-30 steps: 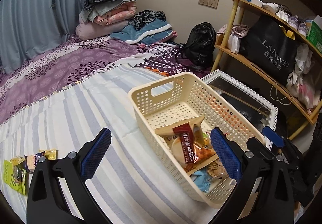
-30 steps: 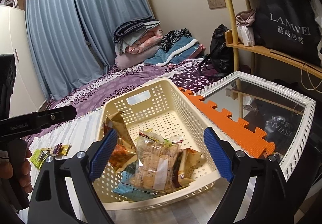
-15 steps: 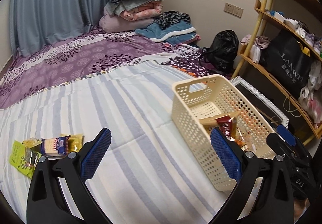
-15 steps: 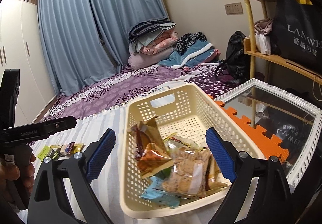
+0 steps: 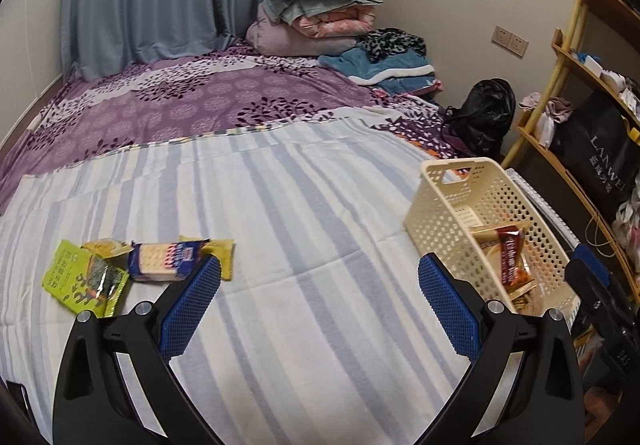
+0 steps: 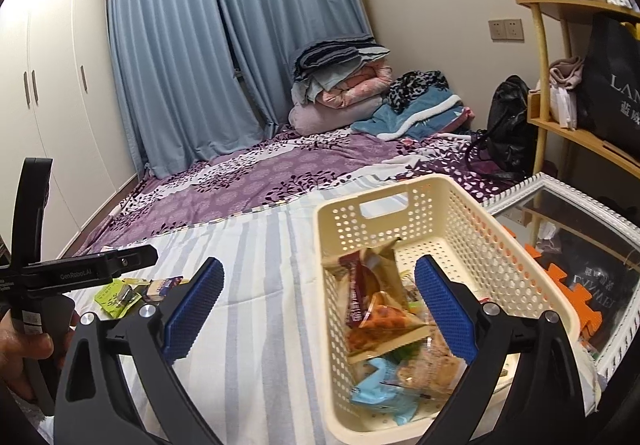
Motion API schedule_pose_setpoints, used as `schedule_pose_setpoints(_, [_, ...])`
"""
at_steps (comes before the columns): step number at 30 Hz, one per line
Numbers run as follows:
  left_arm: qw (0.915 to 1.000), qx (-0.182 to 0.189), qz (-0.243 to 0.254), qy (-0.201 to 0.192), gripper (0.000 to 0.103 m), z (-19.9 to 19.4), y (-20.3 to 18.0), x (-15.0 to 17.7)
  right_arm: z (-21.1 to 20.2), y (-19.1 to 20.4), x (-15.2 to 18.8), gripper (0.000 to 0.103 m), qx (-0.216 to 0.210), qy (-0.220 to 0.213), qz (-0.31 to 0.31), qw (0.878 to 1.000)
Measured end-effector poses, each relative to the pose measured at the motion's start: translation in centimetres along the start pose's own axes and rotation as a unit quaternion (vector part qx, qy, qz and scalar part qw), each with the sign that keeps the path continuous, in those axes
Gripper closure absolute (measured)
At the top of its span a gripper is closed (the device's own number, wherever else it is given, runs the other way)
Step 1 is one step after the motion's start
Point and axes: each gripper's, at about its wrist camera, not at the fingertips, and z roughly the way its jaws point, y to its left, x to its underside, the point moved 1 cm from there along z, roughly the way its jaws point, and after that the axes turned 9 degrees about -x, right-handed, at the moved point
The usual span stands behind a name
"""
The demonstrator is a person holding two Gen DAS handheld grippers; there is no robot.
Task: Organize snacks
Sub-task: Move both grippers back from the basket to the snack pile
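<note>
Left gripper (image 5: 318, 301) held apart, empty | right gripper (image 6: 318, 305) jaws just opened wide, empty | loose snacks (image 5: 140, 265) lie left on bed; basket (image 5: 486, 229) right | risk: overlapping packets grabbed together, one dropped.

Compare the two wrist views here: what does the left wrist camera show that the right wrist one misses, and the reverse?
Only the left wrist view shows the yellow packet beside the cracker packet, and the right gripper's fingertip past the basket. Only the right wrist view shows the white wardrobe, the mirror, the light blue packet in the basket, and the hand holding the left gripper. Both show the cream basket, the green packet and the striped sheet.
</note>
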Motion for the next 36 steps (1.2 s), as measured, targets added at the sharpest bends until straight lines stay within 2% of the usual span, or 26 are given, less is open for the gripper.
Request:
schedule_pose_setpoints(7, [0.9979, -0.046, -0.041, 0.021, 0.003, 0.8, 5.8, 2.4, 1.9, 2.8, 0.4, 0.007, -0.035, 0.021, -0.009, 0.999])
schedule_pose_setpoints(9, [0.996, -0.071, -0.047, 0.029, 0.003, 1.1, 7.5, 3.4, 2.4, 3.7, 0.7, 0.007, -0.044, 0.027, -0.013, 0.999])
schedule_pose_setpoints(14, [0.9903, -0.099, -0.082, 0.053, 0.003, 2.0, 11.5, 5.3, 3.9, 5.8, 1.3, 0.007, -0.067, 0.048, -0.025, 0.996])
schedule_pose_setpoints(19, [0.9854, -0.121, -0.104, 0.059, 0.003, 2.7, 14.3, 6.3, 5.3, 7.5, 2.1, 0.007, -0.083, 0.069, -0.035, 0.993])
schedule_pose_setpoints(30, [0.9646, -0.191, -0.158, 0.089, 0.003, 6.3, 21.3, 8.0, 7.7, 9.7, 3.8, 0.007, -0.106, 0.111, -0.042, 0.987])
schedule_pose_setpoints(36, [0.9581, -0.211, -0.161, 0.109, 0.003, 8.0, 23.5, 9.1, 8.8, 10.8, 4.3, 0.007, -0.113, 0.127, -0.051, 0.984])
